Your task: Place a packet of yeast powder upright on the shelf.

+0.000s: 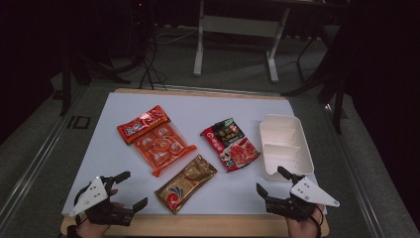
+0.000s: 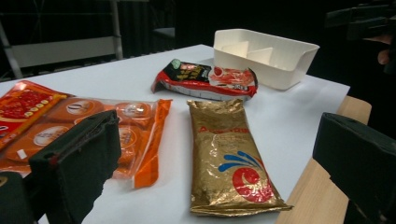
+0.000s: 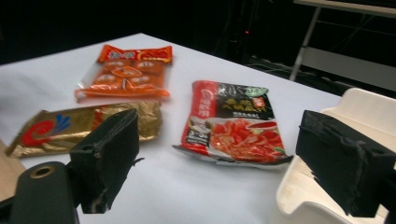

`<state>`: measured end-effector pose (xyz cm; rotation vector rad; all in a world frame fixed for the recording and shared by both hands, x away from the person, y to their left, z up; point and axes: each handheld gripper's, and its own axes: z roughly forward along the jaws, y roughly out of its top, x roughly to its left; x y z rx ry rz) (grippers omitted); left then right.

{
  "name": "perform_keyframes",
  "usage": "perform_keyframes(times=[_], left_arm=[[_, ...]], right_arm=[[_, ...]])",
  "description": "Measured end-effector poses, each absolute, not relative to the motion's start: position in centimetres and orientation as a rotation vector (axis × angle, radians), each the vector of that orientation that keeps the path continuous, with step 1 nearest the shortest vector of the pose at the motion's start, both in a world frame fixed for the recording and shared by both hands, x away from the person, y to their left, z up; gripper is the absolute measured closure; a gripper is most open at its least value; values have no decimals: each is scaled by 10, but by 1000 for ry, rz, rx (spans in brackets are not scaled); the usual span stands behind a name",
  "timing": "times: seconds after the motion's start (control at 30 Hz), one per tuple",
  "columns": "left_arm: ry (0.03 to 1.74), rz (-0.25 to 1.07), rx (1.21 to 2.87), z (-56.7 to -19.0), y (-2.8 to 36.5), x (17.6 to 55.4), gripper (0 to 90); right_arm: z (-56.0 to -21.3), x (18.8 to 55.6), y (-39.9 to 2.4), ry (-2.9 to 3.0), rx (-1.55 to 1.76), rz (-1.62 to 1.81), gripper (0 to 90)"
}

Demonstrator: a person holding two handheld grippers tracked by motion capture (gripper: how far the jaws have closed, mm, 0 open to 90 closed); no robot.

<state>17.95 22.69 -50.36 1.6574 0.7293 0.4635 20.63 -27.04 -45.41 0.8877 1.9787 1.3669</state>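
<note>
Three snack packets lie on the white board [image 1: 119, 124]. An orange packet [image 1: 158, 139] [image 2: 93, 126] [image 3: 123, 74] lies at the left. In the middle a red and black one [image 1: 230, 144] [image 2: 205, 79] [image 3: 231, 121] rests beside a white divided tray [image 1: 285, 146] [image 2: 266, 56] [image 3: 359, 116], which holds nothing. The gold packet [image 1: 185, 183] [image 2: 229, 158] [image 3: 70, 126] lies nearest the front edge. My left gripper [image 1: 134, 188] [image 2: 219, 140] hovers open at the front left corner, left of the gold packet. My right gripper [image 1: 270, 178] [image 3: 224, 154] stands open at the tray's near end. Neither holds anything.
The board lies on a wooden table [image 1: 198, 225] whose front edge shows below it. Behind the table, a white table frame [image 1: 237, 29] and cables [image 1: 148, 64] stand on the dark floor. A bare strip of board runs between the packets and the front edge.
</note>
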Motion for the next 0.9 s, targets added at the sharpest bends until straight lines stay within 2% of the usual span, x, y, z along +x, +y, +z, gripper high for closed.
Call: perform_keyframes(times=[0.33,0.9], left_arm=[[721,437,1658,-504,225,180,12],[726,426,1657,-505,225,180,12]], right_arm=[[-455,207,-267,1998,893,1310,141],[-425,205,-255,2004,886,1322,155]])
